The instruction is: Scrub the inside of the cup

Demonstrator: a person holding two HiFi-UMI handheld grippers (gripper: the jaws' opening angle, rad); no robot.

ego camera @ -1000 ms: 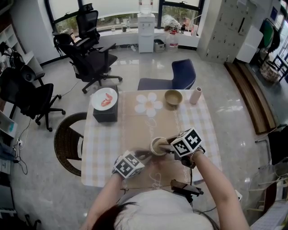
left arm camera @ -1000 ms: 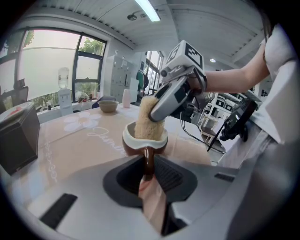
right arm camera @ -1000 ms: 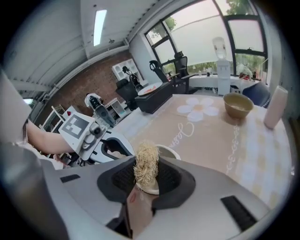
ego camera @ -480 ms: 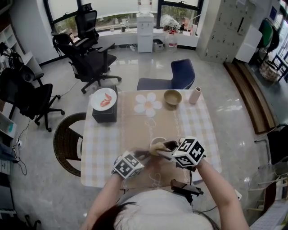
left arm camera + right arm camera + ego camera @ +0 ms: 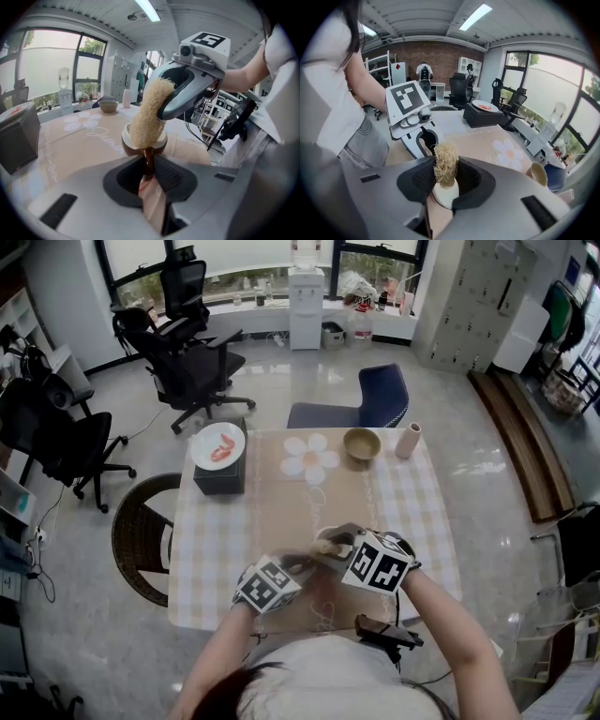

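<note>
A brown cup with a cream rim and pale inside stands near the table's front edge. My left gripper is shut on the cup's handle and holds it from the left. My right gripper is shut on a tan loofah scrubber, coming from the right. The scrubber reaches down over the rim into the cup's mouth. How deep it goes is hidden by its own fibres.
At the table's far side are a black box carrying a white plate of red food, a flower-shaped mat, a tan bowl and a pale cylinder. A blue chair stands beyond, a wicker chair at the left.
My right gripper has rolled about its axis and drawn slightly nearer to me, with the scrubber turning in the cup's mouth. The left gripper and the cup have stayed put.
</note>
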